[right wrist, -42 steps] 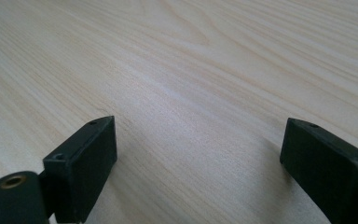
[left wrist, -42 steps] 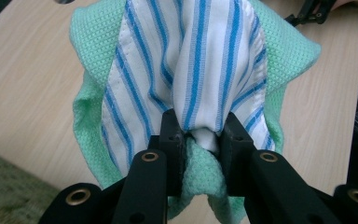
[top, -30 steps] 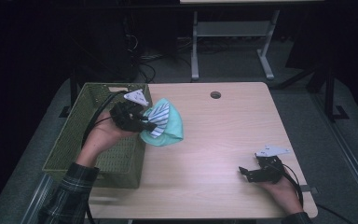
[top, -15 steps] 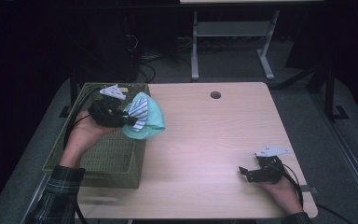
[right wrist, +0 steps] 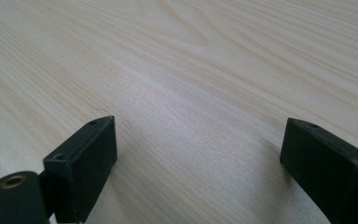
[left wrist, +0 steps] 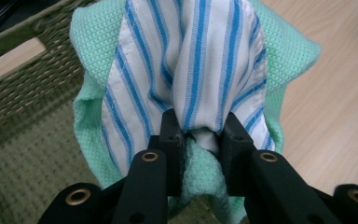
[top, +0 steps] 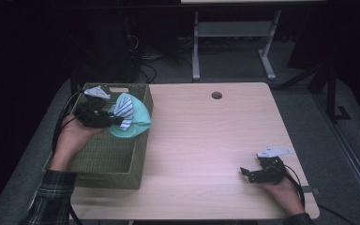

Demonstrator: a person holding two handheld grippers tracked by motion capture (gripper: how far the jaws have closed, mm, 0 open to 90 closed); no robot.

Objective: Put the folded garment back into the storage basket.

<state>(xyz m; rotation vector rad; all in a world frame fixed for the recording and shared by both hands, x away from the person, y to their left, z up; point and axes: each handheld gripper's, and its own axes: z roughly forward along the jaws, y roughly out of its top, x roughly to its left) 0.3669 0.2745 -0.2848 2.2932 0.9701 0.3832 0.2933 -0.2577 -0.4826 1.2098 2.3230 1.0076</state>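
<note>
1. We see a white cloth (left wrist: 191, 60) with blue stripes, bunched against a mint-green cloth (left wrist: 284, 51) of waffle-like weave.
2. We see an olive-green woven basket (top: 108, 157).
3. The table (top: 206, 140) is pale wood with fine grain lines and a dark round hole near its far edge.
4. Both the left gripper (left wrist: 200, 135) and right gripper (right wrist: 198, 154) have matt black jaws; brass-coloured eyelets sit lower down.
5. The sleeve (top: 51, 197) at the left is dark plaid.

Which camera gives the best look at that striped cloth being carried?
The left gripper view: the striped cloth appears close up, pinched with a green cloth between the left gripper jaws. The high view shows it small, over the basket. The right gripper view looks at table wood.
</note>
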